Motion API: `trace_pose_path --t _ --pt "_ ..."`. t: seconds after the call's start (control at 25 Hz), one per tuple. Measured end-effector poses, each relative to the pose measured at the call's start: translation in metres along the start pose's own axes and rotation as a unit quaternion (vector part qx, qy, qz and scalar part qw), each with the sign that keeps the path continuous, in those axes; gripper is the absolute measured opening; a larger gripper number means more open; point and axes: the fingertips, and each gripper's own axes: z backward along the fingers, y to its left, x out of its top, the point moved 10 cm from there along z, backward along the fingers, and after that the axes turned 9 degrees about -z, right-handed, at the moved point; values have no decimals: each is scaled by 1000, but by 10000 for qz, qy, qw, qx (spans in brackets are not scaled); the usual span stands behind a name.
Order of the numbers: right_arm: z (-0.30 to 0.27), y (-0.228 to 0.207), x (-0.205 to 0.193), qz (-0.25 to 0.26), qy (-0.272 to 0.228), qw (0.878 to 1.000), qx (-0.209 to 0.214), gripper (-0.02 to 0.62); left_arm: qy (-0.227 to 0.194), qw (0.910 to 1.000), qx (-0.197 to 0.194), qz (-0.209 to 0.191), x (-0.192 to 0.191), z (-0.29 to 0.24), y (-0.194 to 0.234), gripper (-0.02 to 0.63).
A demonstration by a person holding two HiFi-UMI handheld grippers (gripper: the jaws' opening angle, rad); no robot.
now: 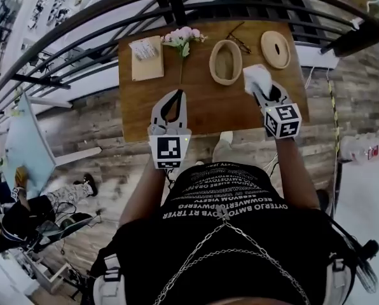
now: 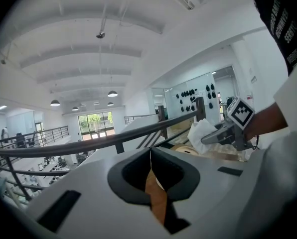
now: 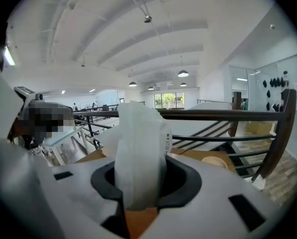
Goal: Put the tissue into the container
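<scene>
My right gripper point(image 1: 259, 89) is shut on a crumpled white tissue point(image 1: 255, 77), which sticks up between the jaws in the right gripper view point(image 3: 138, 148). It hangs just right of the oval woven container point(image 1: 226, 61), which stands open on the wooden table point(image 1: 208, 110). From the left gripper view, the tissue point(image 2: 200, 133) sits above the container's rim point(image 2: 187, 150). My left gripper point(image 1: 175, 96) is shut with nothing in it, over the table's front left of centre; its jaws meet along one line point(image 2: 150, 158).
The container's oval lid point(image 1: 275, 48) lies at the table's back right, with a pair of glasses point(image 1: 238, 40) behind the container. A tissue pack point(image 1: 145, 49) on a tan box and a pink flower sprig point(image 1: 183, 38) lie at the back left. A dark railing point(image 1: 177, 5) runs behind the table.
</scene>
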Motion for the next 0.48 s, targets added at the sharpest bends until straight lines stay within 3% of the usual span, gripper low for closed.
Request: trace_pose_path --t 0.24,0.48 --pt "-78 -32 -19 -341 723 9962 349 146 266 9990 361 24 3 -14 12 29" --pt "-148 -57 -39 -972 1296 9849 618 144 542 9956 747 131 2 -12 18 29"
